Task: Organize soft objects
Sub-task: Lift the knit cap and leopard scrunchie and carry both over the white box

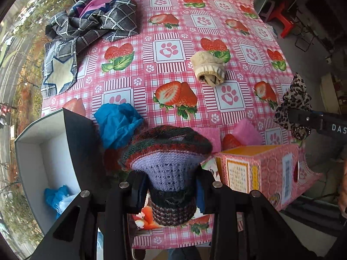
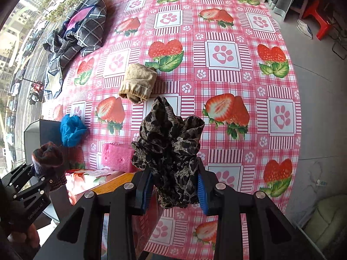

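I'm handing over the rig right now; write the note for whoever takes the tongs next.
Left tongs: shut on the knitted hat, lifted off the table.
Right tongs: shut on the leopard-print cloth, also lifted.
On the tablecloth: beige rolled sock, blue plastic bag, pink sponge, plaid cloth pile.
White box at left holds one blue bag; pink carton is nearby.
Left to do: place both held items, then sort the rest.

The right gripper clamped a leopard-print cloth at centre frame; the left gripper, lower left, held a knitted piece
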The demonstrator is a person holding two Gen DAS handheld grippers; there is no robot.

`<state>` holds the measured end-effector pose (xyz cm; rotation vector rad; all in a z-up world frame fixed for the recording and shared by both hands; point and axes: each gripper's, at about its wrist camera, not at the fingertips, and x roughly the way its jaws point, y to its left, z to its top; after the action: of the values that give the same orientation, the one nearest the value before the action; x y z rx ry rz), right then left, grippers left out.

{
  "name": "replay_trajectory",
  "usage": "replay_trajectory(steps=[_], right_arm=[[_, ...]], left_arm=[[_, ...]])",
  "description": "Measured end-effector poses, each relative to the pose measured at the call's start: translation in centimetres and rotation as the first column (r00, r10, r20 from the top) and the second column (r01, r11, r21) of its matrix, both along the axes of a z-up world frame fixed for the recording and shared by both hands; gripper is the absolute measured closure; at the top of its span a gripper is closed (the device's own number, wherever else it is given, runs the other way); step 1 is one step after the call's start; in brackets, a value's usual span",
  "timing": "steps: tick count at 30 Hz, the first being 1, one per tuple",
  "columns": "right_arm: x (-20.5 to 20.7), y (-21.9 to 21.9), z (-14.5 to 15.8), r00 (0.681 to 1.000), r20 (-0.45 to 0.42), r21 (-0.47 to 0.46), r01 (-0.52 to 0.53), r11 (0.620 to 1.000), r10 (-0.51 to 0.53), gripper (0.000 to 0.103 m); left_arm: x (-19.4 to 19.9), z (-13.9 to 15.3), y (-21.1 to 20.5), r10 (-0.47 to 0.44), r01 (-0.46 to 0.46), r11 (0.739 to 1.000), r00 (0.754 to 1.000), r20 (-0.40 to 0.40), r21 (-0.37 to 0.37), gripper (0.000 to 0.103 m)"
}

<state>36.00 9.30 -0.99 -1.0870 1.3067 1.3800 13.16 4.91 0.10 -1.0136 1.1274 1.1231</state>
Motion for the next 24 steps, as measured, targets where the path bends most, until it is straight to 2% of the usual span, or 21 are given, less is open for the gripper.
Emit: replay_trajectory(steps=[6, 10, 14, 24], right_arm=[[-1.8, -3.6, 4.2, 0.999, -0.007, 0.06, 0.039, 0.997, -0.039, 0.067], [-2.6, -5.6, 5.3, 0.998, -0.032, 0.083, 0.062, 0.995, -0.06, 0.067], [-4.2, -7.3, 5.9, 0.997, -0.055, 0.089, 0.058, 0.994, -0.054, 0.067], [-10.4, -8.9, 6.5, 0.993, -0.081, 0.097, -0.083, 0.992, 0.091, 0.067]], left_arm=[[-0.7, 1.9, -4.3, -0.051, 0.051, 0.999, 0.999, 0.006, 0.011, 0.064], [-1.1, 2.7, -5.7, -0.076, 0.076, 0.997, 0.997, -0.001, 0.022, 0.064], [-2.1, 4.0, -5.9, -0.059, 0.058, 0.996, 0.998, 0.001, 0.062, 0.064], [-5.3, 5.3, -6.9, 0.015, -0.016, 0.995, 1.0, 0.016, 0.097, 0.064]])
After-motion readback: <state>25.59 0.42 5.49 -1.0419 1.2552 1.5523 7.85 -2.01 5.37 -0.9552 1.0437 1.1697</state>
